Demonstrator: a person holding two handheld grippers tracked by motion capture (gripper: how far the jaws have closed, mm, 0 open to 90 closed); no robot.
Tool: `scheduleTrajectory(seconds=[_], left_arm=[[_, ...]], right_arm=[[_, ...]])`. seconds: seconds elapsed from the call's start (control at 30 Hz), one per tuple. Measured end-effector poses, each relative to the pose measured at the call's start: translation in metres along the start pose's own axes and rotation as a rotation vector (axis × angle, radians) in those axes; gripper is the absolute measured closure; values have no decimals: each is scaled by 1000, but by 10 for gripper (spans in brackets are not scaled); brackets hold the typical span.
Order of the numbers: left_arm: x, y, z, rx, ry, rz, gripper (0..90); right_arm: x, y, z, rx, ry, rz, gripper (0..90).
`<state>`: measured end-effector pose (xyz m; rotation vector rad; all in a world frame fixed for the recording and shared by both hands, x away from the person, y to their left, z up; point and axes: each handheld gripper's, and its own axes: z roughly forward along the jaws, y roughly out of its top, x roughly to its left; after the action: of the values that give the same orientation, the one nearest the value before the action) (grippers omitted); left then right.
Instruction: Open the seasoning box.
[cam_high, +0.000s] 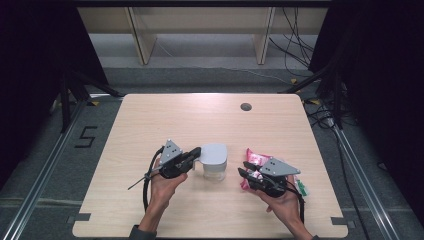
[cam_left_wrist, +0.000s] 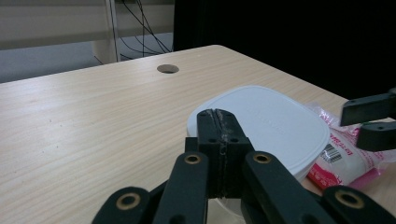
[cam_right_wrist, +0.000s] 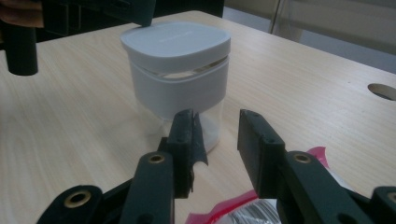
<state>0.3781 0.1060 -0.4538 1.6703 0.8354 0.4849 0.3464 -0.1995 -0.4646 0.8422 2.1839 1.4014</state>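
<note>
A clear container (cam_high: 214, 167) with a grey-white lid (cam_left_wrist: 271, 121) stands near the middle of the wooden table (cam_high: 165, 120), with some white material at its bottom (cam_right_wrist: 212, 130). My left gripper (cam_high: 196, 151) is shut, jaws pressed together with nothing between them, and its tips rest at the lid's left edge (cam_left_wrist: 218, 122). A pink-and-white packet (cam_high: 256, 160) lies to the right of the container. My right gripper (cam_high: 245, 167) hovers over that packet (cam_right_wrist: 233, 212), aimed at the container. Its jaws (cam_right_wrist: 215, 121) stand apart with nothing between them.
A round cable hole (cam_high: 245, 106) sits in the table's far right part. Wooden shelf legs (cam_high: 262, 37) and cables (cam_high: 295, 45) lie on the floor beyond the table. Dark curtains flank both sides.
</note>
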Motion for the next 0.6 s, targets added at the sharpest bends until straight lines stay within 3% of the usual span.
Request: scheduleTrajectory(seconds=[0.03,0.07,0.1,0.23,0.3,0.33,0.37,0.6], left_arm=[[0,0,0,1,0,17,886],[0,1,0,2,-1,20,886],[0,1,0,1,-2,17,887],[0,-1,0,-7,-6,-7,888],[2,-1,0,-8,-11,-6,889],[1,-1,0,-8,-7,-28,889],[1,-1,-1,-4,1,-29,889],[1,-1,-1,2,4,-18,889]], right_arm=[[-2,0,4,-14,6,-17,730],[-1,1,7,-4,18,3,767],[-3,4,13,-9,26,-28,796],[-4,9,19,-14,37,-37,871],[-3,11,20,-12,33,-45,879],[-2,12,22,-19,57,-46,882],[-1,13,23,-21,34,-46,882],[-1,14,31,-9,46,-34,899]])
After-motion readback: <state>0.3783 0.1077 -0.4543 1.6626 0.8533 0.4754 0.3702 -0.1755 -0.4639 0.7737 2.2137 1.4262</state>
